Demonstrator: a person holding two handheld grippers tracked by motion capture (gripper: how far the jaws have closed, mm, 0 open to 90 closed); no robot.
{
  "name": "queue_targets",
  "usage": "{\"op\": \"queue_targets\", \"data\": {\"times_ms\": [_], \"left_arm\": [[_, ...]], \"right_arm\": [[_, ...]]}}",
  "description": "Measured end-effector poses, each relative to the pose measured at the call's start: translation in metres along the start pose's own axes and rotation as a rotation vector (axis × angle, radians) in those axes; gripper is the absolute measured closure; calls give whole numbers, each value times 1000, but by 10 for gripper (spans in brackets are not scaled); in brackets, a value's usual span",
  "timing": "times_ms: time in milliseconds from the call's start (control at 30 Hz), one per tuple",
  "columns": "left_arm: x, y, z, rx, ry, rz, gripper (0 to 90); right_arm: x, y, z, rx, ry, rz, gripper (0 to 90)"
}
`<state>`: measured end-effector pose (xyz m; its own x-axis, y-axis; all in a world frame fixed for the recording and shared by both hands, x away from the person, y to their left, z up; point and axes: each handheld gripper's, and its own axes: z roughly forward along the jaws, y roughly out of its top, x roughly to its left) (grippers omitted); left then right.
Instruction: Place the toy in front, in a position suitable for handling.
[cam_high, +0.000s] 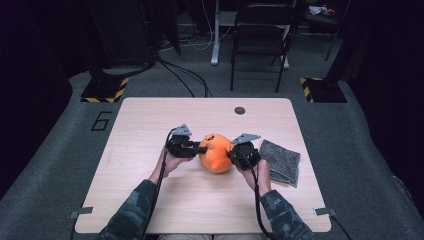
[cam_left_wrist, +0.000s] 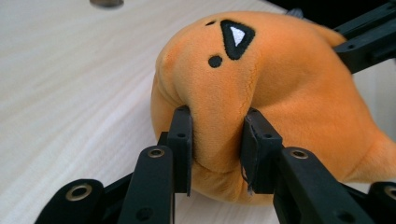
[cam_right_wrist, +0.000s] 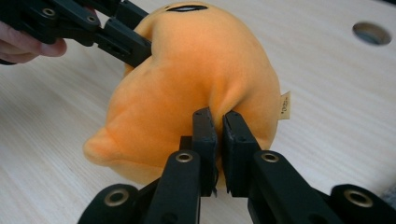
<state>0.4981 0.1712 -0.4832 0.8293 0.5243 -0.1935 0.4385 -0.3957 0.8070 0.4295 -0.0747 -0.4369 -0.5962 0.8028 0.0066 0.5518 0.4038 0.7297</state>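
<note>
The orange plush toy (cam_high: 216, 153) is sitting near the middle of the wooden table (cam_high: 150, 120), and I am gripping it from both sides at once. My left gripper (cam_left_wrist: 218, 135) is pinching a thick fold of its fabric; in the left gripper view the two jaws are standing a little apart with a roll of orange plush bulging between them, just below the black triangle and dot stitched on the toy. My right gripper (cam_right_wrist: 220, 140) is clenching a much thinner fold on the opposite side, its jaws pressed nearly together with only a sliver of fabric caught between the pads. In the right gripper view a small cream tag (cam_right_wrist: 284, 105) is sticking out from the toy's seam, and my left hand (cam_right_wrist: 28, 46) is showing behind the toy at the upper left. From the high view, a folded grey cloth (cam_high: 280, 161) is lying on the table just beside my right gripper, and a round grommet hole (cam_high: 240, 110) is sitting farther back on the tabletop, well apart from the toy.
</note>
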Motion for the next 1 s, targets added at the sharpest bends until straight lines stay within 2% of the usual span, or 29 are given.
{"op": "queue_targets", "data": {"times_ms": [33,67,100,167,200,233,267,300,367,400,500,567,633,800,833,867,900,1000], "left_arm": [[0,0,0,0,0,0,669],[1,-4,4,-18,-11,-19,669],[3,-6,4,-29,-18,-36,660],[1,-4,2,-27,-6,-23,576],[0,-3,1,-28,3,-25,576],[-2,-2,-1,-26,3,-24,538],[-3,-2,-2,-25,18,-30,494],[-5,0,-7,-33,36,-46,410],[-7,1,-13,-40,63,-58,327],[-7,1,-13,-40,63,-58,309],[-10,3,-21,-57,82,-77,292],[-13,3,-26,-60,99,-80,273],[-17,2,-29,-66,116,-93,242],[-23,2,-30,-56,131,-109,154],[-25,2,-30,-51,135,-106,154],[-27,2,-30,-52,136,-109,153],[-27,2,-30,-52,136,-109,145],[-32,1,-25,-40,140,-109,141]], "right_arm": [[0,0,0,0,0,0,846],[0,-3,6,25,-7,-7,845],[-1,-6,11,27,-11,-20,845],[-5,-7,13,31,0,-10,834],[-6,-7,12,26,-1,-8,818],[-7,-6,10,27,-2,0,805],[-8,-7,10,25,0,1,789],[-11,-7,9,22,4,4,740],[-13,-6,7,21,14,0,698],[-13,-6,7,21,14,0,698],[-14,-2,2,19,33,-8,604],[-17,0,-1,16,43,-16,521],[-21,2,-6,0,49,-22,382],[-34,7,-13,-44,56,-3,259],[-34,7,-13,-44,56,-3,259],[-41,8,-14,-58,45,5,248],[-41,8,-14,-58,45,5,248],[-53,7,-5,-44,49,25,211]]}}
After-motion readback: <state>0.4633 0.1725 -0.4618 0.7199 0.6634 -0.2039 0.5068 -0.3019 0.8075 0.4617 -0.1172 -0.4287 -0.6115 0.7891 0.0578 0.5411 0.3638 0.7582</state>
